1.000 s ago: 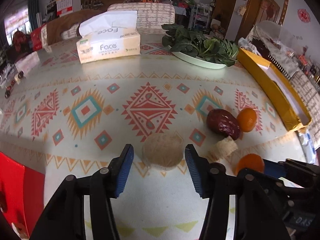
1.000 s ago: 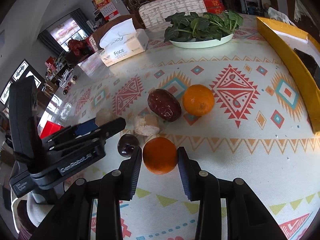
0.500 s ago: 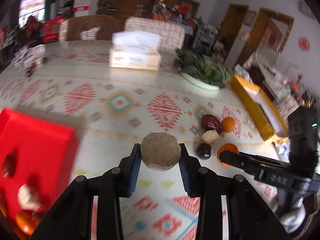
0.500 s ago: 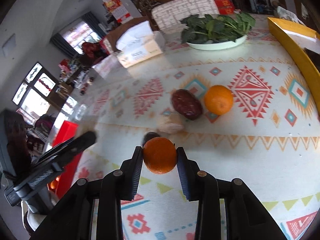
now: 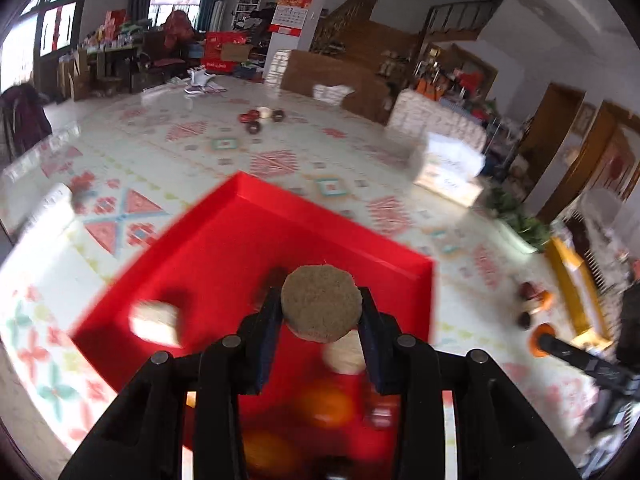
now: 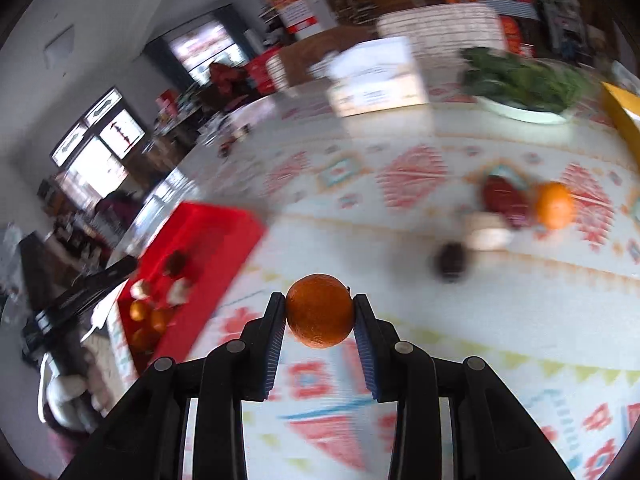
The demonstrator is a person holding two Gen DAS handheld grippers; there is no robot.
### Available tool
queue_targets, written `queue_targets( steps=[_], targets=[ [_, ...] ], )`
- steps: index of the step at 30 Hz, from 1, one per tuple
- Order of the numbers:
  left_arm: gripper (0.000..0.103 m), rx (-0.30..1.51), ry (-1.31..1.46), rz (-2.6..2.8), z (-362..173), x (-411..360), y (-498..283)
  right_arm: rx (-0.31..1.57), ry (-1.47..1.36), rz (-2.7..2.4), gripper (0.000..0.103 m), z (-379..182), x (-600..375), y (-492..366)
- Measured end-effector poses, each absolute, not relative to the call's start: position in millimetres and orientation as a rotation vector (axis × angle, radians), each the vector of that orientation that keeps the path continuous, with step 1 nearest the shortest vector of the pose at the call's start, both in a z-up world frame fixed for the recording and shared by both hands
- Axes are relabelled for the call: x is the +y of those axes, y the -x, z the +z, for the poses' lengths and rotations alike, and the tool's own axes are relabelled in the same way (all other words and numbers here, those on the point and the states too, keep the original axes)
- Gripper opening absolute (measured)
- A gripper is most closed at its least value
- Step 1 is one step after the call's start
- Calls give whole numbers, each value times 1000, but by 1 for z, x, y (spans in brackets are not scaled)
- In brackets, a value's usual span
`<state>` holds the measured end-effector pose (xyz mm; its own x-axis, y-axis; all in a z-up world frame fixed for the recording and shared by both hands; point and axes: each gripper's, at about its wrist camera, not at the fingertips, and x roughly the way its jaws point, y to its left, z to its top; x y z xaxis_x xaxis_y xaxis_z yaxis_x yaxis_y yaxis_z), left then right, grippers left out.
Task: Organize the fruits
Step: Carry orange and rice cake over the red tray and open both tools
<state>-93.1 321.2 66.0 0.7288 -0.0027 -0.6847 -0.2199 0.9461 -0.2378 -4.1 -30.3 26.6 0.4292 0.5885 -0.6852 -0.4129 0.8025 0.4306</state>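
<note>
Left hand-held gripper point(image 5: 320, 322) pinching a brown, rough-skinned round fruit point(image 5: 321, 302), now above the red tray point(image 5: 304, 236). A second ago that fruit lay on the worktop point(image 5: 224, 152) between spread jaws; half a second ago it was lifted with the tray only at lower left of frame. Tray now fills mid-frame, so the carry is nearly over.

Right hand-held gripper point(image 6: 320, 318) pinching an orange point(image 6: 319, 310), raised off the worktop. A second ago the jaws only flanked it on the cloth. Tray sits at mid-left of the right view, well apart from this orange, which has further to travel.

In the tray: several oranges point(image 6: 146, 318), pale pieces point(image 6: 178, 292), one dark fruit point(image 6: 176, 262). Heavy blur; count uncertain.

Left on worktop, right side of right view: an orange point(image 6: 554, 206), a dark red fruit point(image 6: 502, 200), a pale piece point(image 6: 488, 234), a small dark fruit point(image 6: 450, 262).

Judgement: two fruits in transit, release over tray next; four more to collect.
</note>
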Motion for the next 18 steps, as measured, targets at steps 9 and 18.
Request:
queue_targets(
  steps=[9,18],
  targets=[
    [36,830,359,138,42,378,69,974,-50,767,37,38,100,11],
    [55,788,400,106,48,388,76,1010,64,719,38,14,177,-11]
  ],
)
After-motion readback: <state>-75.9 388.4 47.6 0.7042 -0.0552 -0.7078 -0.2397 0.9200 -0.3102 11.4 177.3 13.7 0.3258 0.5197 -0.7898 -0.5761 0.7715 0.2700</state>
